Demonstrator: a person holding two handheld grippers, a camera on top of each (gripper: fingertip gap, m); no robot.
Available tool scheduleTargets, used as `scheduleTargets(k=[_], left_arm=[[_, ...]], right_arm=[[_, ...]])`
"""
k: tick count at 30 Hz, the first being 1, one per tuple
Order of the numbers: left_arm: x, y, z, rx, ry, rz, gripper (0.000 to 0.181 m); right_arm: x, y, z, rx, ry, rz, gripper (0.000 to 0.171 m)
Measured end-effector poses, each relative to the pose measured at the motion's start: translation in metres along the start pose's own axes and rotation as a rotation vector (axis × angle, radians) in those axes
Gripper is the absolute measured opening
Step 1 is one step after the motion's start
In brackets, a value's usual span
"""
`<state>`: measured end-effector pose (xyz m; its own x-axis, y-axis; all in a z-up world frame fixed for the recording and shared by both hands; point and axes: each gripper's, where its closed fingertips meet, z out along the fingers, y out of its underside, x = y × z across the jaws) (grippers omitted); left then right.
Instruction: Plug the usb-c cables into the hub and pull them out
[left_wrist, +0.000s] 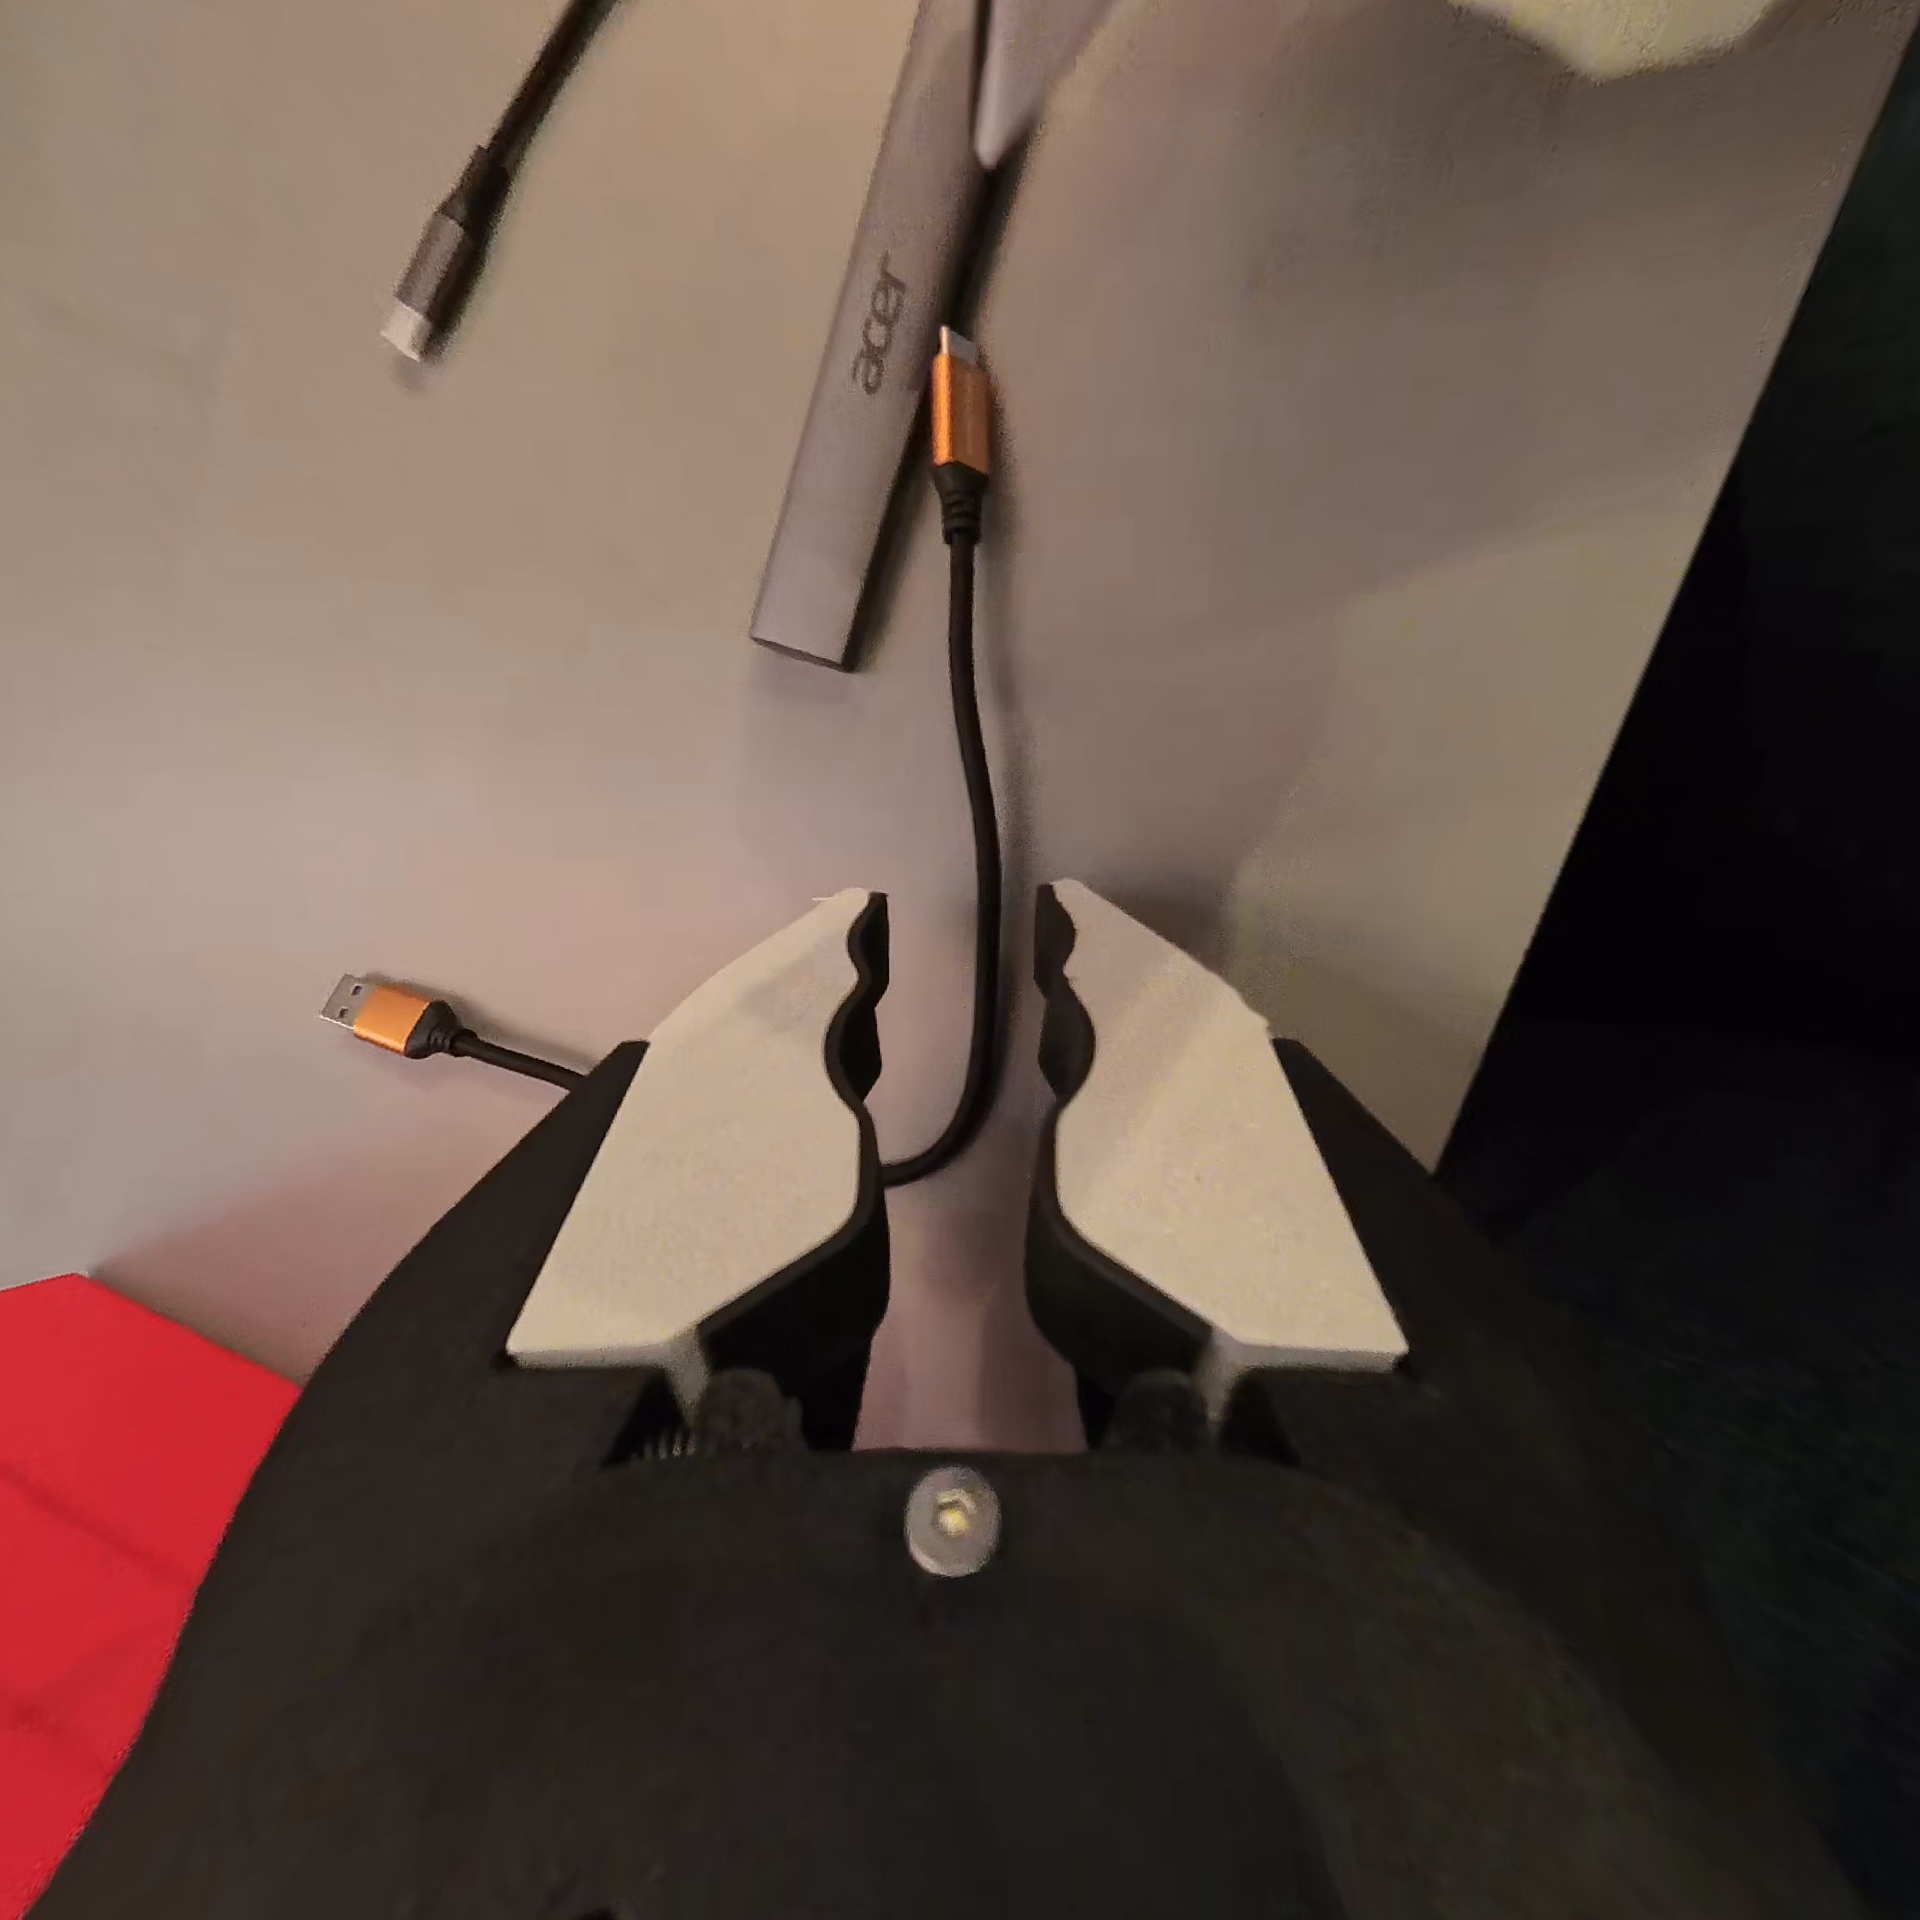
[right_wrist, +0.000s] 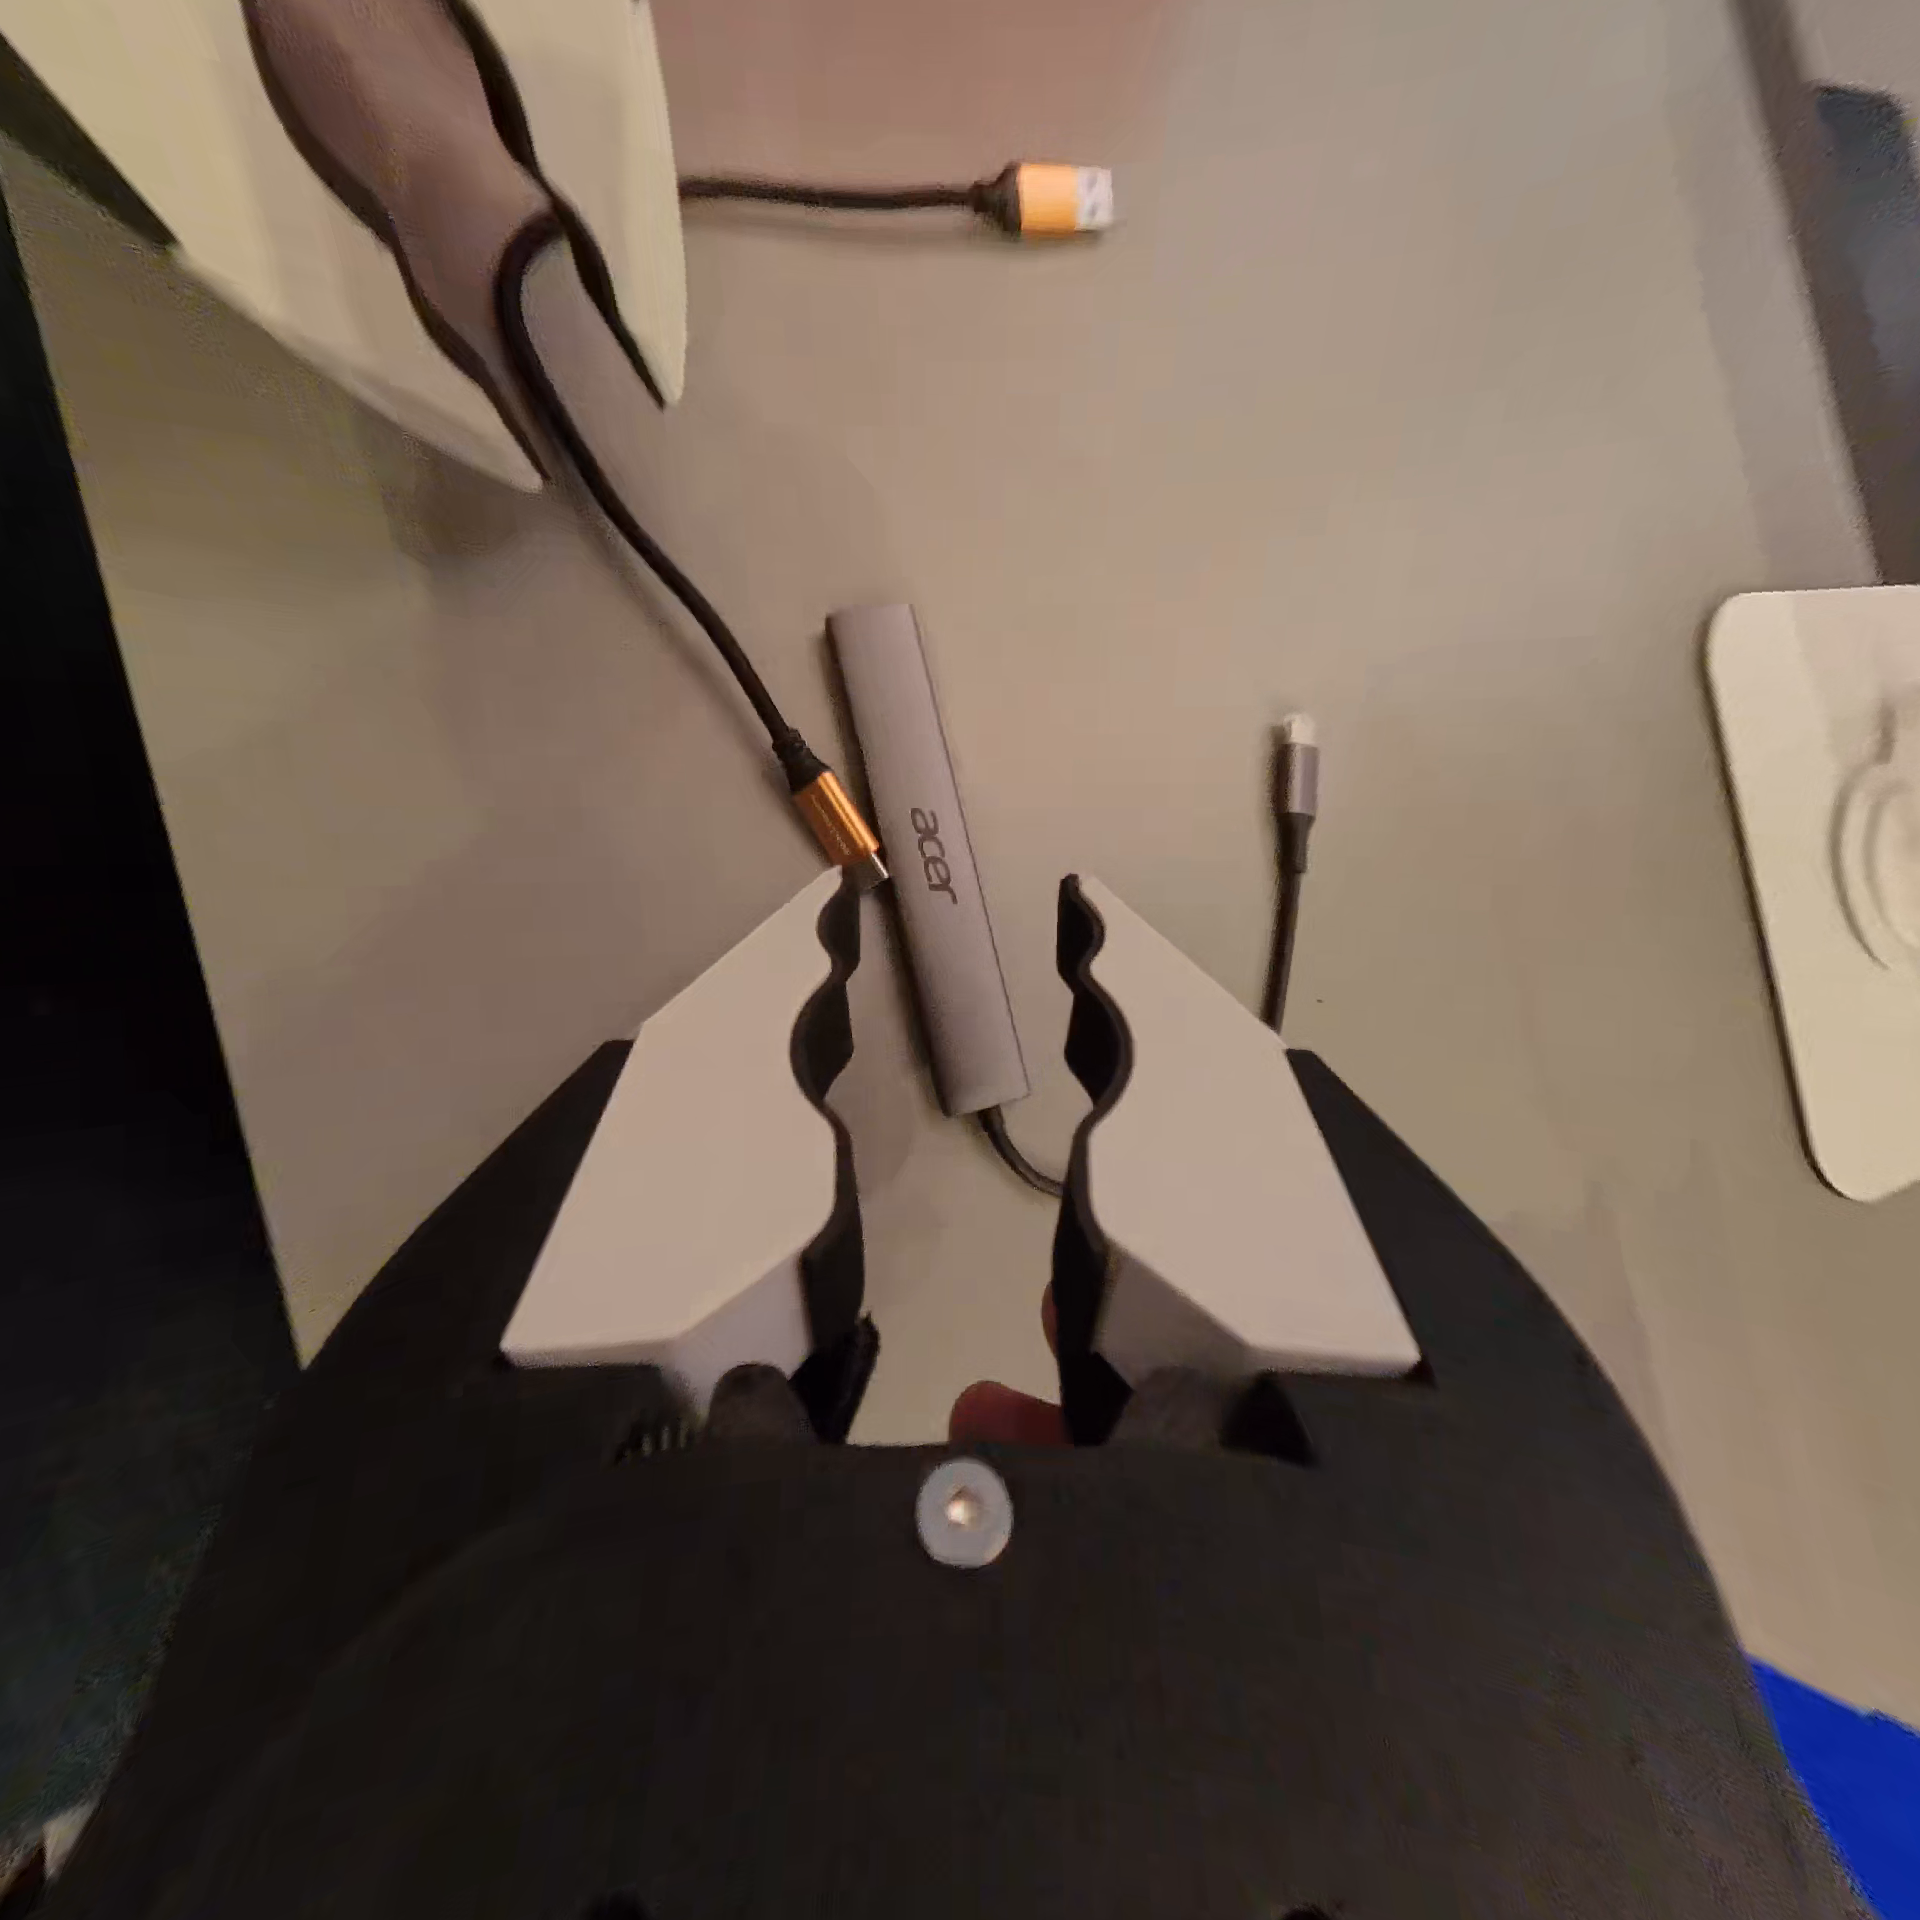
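left wrist view: the left gripper (left_wrist: 961, 904) stands with a narrow gap between its white fingers, the black cord of the orange-sleeved usb-c cable (left_wrist: 962, 407) running through that gap ungripped. its usb-c plug lies just beside the slim grey metal hub (left_wrist: 847, 416) on the pale grey table (left_wrist: 312, 623), not inserted. the cable's orange usb-a end (left_wrist: 379, 1016) lies left; a grey-sleeved usb-c cable (left_wrist: 442, 260) lies apart, upper left.

right wrist view: the right gripper (right_wrist: 961, 883) is partly spread, holding nothing, its fingers straddling the hub's (right_wrist: 930, 862) near end. the orange plug (right_wrist: 834, 821) rests against the hub's side. the grey plug (right_wrist: 1299, 774) lies right; a white moulded tray (right_wrist: 1787, 831) sits at the far right.
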<state>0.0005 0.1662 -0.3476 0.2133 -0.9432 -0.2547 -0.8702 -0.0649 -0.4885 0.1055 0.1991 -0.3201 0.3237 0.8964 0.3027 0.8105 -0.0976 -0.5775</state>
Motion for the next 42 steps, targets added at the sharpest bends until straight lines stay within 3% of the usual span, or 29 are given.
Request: scheduleTargets(k=[6,9,13,22,28,36,42], left_arm=[[0.001,-0.01,0.001,0.05,-0.001,-0.027,0.023],[0.001,-0.011,0.002,0.058,0.0,-0.042,0.022],[-0.003,-0.012,0.002,0.078,-0.004,-0.072,0.022],[-0.019,-0.027,-0.008,0.198,-0.049,-0.183,0.024],[-0.023,-0.041,-0.018,0.284,-0.066,-0.196,0.024],[-0.022,-0.057,-0.029,0.394,-0.032,-0.247,0.027],[-0.035,-0.087,-0.055,0.684,0.111,-0.607,0.036]], right_arm=[[-0.003,0.029,0.028,-0.153,-0.155,-0.07,0.032],[-0.004,0.027,0.032,-0.11,-0.234,0.017,0.019],[-0.003,0.028,0.031,-0.038,-0.255,0.038,0.019],[0.004,-0.006,-0.003,0.417,-0.389,0.281,0.018],[0.005,-0.027,-0.031,0.639,-0.459,0.301,0.018],[0.009,-0.04,-0.035,0.636,-0.378,0.239,0.018],[0.011,-0.069,-0.039,0.619,-0.198,0.075,0.019]])
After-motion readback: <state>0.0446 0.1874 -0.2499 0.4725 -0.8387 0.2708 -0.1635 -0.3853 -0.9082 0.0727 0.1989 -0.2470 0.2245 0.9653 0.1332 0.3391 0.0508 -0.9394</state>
